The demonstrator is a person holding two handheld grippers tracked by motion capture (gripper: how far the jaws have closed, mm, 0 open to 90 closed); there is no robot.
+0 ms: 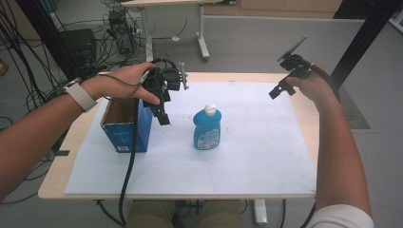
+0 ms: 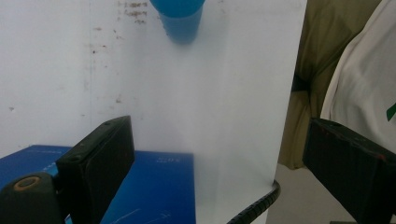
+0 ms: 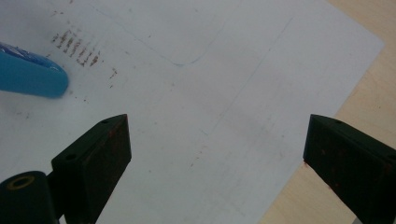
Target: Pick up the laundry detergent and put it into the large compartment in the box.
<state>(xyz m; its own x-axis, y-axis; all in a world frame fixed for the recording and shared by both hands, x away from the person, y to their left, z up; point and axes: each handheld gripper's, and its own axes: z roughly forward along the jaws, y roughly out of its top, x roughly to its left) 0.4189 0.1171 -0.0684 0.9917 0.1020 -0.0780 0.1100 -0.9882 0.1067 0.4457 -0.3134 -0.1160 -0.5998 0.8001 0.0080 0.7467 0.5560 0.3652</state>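
Both grippers stand wide open and hold nothing. Left gripper (image 1: 163,111) hovers by the box (image 1: 124,127); the bottle (image 1: 207,128) stands untouched at its 3 o'clock, right gripper (image 1: 281,88) well apart. Nothing seems done yet.

Both grippers are black. The left gripper (image 1: 163,115) trails a thick black ribbed cable; the right gripper (image 1: 280,89) carries a grey plate on top. Each jaw is a blocky black pad with reddish scuffs. The person wears a grey-banded watch (image 1: 81,95), white short sleeves and olive trousers.
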